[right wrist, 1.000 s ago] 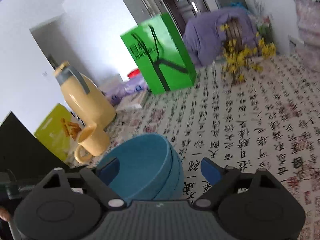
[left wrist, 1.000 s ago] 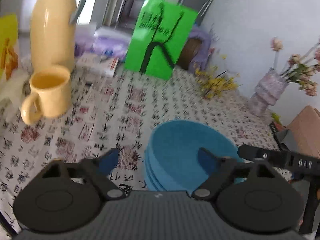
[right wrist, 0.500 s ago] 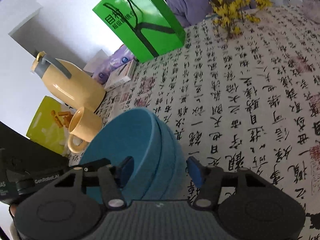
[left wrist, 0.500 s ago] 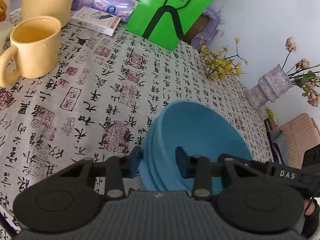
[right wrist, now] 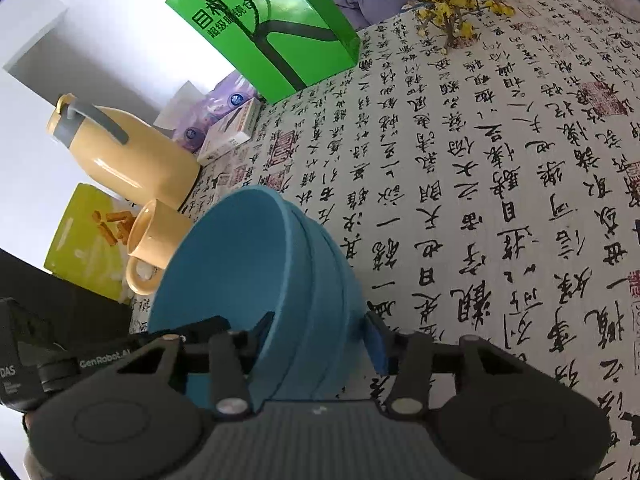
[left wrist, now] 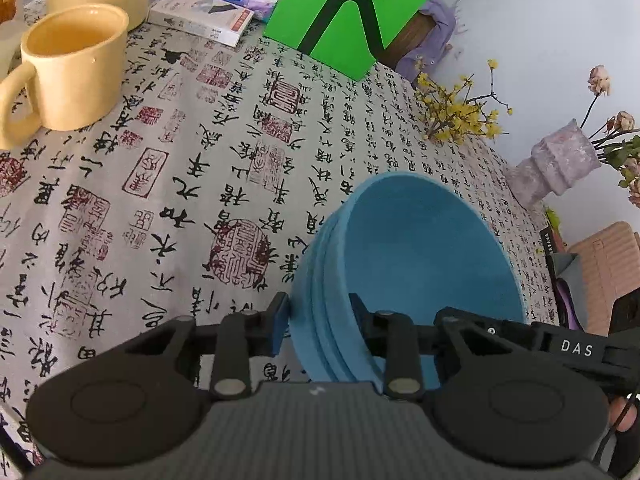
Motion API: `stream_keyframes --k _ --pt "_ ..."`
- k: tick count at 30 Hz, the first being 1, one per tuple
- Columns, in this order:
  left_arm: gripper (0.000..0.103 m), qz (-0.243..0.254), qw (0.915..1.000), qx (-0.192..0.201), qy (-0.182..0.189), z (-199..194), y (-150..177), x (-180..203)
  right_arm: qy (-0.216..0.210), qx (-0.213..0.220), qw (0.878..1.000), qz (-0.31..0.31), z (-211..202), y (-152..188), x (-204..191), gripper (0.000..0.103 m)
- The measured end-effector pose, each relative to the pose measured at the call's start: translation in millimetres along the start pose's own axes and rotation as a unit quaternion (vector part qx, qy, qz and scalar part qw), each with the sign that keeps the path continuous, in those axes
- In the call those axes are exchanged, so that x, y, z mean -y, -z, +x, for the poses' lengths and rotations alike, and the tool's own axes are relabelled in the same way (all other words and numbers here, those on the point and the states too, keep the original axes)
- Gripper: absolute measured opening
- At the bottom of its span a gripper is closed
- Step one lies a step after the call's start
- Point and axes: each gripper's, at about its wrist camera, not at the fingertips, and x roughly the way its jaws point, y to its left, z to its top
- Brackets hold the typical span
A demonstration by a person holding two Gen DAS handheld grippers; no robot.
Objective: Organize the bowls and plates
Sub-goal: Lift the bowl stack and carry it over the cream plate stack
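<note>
A stack of blue bowls point(left wrist: 420, 248) point(right wrist: 240, 248) stands on the calligraphy-print tablecloth point(left wrist: 160, 184). My left gripper point(left wrist: 320, 312) straddles the stack's near rim, one pad against the outer wall and the other inside the top bowl. Its jaws are closing on the rims. My right gripper point(right wrist: 318, 326) straddles the opposite rim the same way and is closing too, its blue pad touching the outer wall. Each gripper's black body shows in the other's view, low at the side. The bowls' far undersides are hidden.
A yellow mug point(left wrist: 72, 68) point(right wrist: 156, 240) and a yellow thermos jug point(right wrist: 120, 156) stand left of the bowls. Behind are a green paper bag point(left wrist: 360, 12), a small box point(left wrist: 204, 16), yellow flowers point(left wrist: 460, 116) and a vase point(left wrist: 560, 164). A yellow snack bag point(right wrist: 88, 236) lies by the mug.
Both grippers came down over the bowl stack from opposite sides and tilted downward. Their jaws narrowed from wide apart to closing on the rims.
</note>
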Motion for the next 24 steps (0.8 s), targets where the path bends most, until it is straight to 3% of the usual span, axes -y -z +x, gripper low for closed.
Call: stream_keyframes --k 12,24 --pt "0.031 0.023 0.9993 0.03 0.006 -37.1 9.2 32.7 -0.008 0.037 0.999 -0.016 -47.9 8.3 -9.8 0.041" --pt "0.031 0.052 0.9973 0.029 0.042 -57.5 61.6 90.2 0.02 0.079 0.997 -0.016 -133.4 52.1 10.0 0.041"
